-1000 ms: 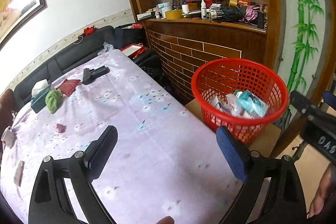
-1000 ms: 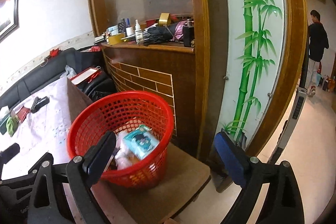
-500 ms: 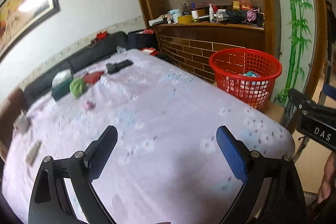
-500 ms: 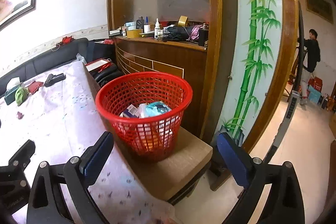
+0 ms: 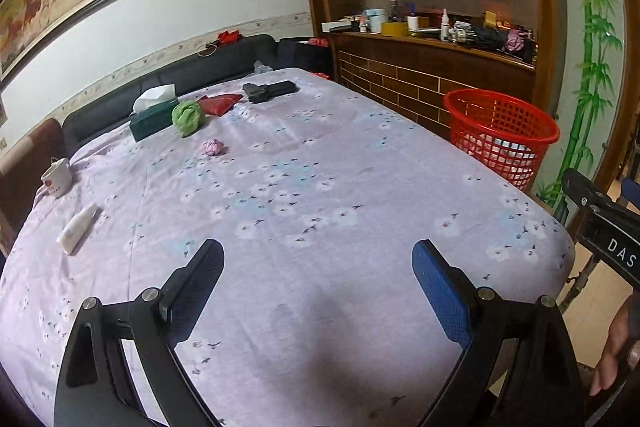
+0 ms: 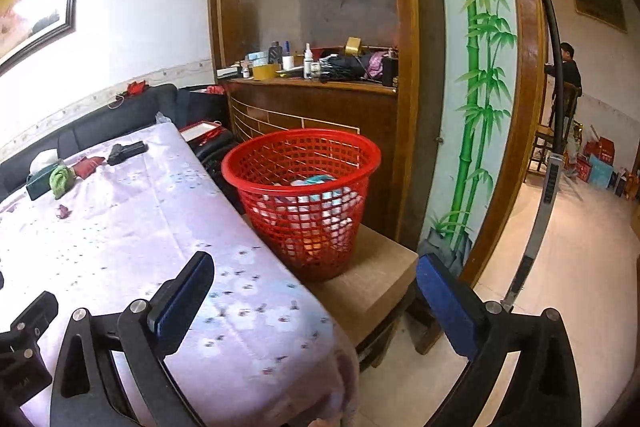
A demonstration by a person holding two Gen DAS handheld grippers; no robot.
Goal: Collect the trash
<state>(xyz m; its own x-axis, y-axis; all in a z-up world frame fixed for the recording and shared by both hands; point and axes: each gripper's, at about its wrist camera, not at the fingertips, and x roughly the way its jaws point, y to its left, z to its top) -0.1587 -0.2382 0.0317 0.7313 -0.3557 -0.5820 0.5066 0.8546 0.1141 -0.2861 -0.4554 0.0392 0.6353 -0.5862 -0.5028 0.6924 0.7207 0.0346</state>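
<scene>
Bench (image 5: 320, 187): cloth-covered, carrying everything left to gather.
Red basket (image 6: 300, 195): on a low stool at 3 o'clock off the bench, already part-filled.
Left tool (image 5: 318, 267): released, jaws wide, nothing between.
Right tool (image 6: 314, 279): likewise released and empty.
White tube (image 5: 77, 229): at 9 o'clock; light, smooth, probably slippery, so pinch mid-body.
Pink crumpled wad (image 5: 213, 147): at 11 o'clock; soft, feather-light, squeeze across its middle.

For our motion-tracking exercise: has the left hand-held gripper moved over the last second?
Yes. The left hand-held gripper has pulled back from the red basket, which now looks smaller and farther off beyond the table edge.
</scene>
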